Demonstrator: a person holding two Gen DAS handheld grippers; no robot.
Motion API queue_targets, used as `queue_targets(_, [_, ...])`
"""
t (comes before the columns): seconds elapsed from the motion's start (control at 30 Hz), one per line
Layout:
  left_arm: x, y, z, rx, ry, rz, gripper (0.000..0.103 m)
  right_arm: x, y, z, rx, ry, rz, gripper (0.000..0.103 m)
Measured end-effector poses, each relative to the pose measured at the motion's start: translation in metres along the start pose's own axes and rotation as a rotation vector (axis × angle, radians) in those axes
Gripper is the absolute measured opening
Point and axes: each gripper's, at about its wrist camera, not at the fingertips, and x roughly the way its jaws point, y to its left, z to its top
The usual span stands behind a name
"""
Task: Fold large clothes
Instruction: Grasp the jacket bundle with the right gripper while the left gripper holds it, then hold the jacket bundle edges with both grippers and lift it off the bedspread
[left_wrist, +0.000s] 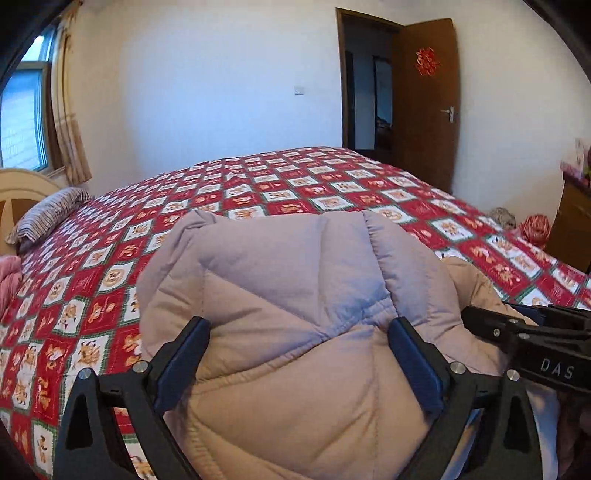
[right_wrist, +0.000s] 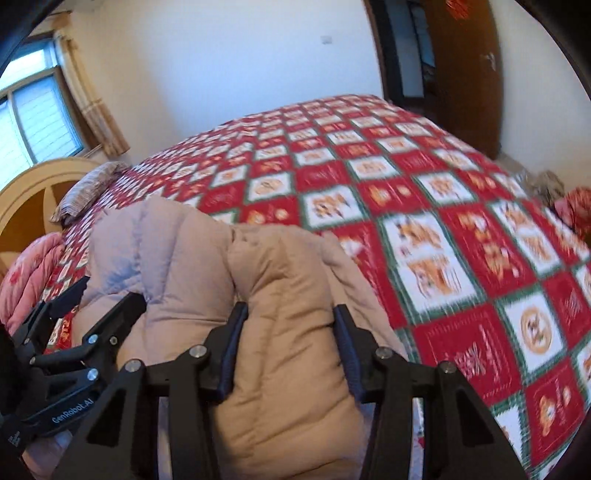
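Straddling puffy jacket (left_wrist: 295, 295), L gripper (left_wrist: 299, 332) jaws wide, R gripper (right_wrist: 288, 325) half-open, pads touching fabric

A jacket (left_wrist: 295, 295) lies on the near edge of the bed (left_wrist: 258, 192). A pillow (left_wrist: 48, 214) sits at the bed's far left, before the headboard (left_wrist: 22, 184). A window (left_wrist: 26, 110) stands behind the headboard; the door (left_wrist: 424, 103) stands beyond the bed's far right corner.

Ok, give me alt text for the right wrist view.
The right gripper has a fold of a puffy beige quilted coat between its fingers, over a bed with a red checked bedspread; the left gripper is beside it.
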Motion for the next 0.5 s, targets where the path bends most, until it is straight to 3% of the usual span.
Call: queue_targets(0.5, [0.028, -0.01, -0.014, -0.008, 0.058, -0.011, 0.102, 0.027, -0.021, -0.02, 0.043, -0.007, -0.021, 0.05])
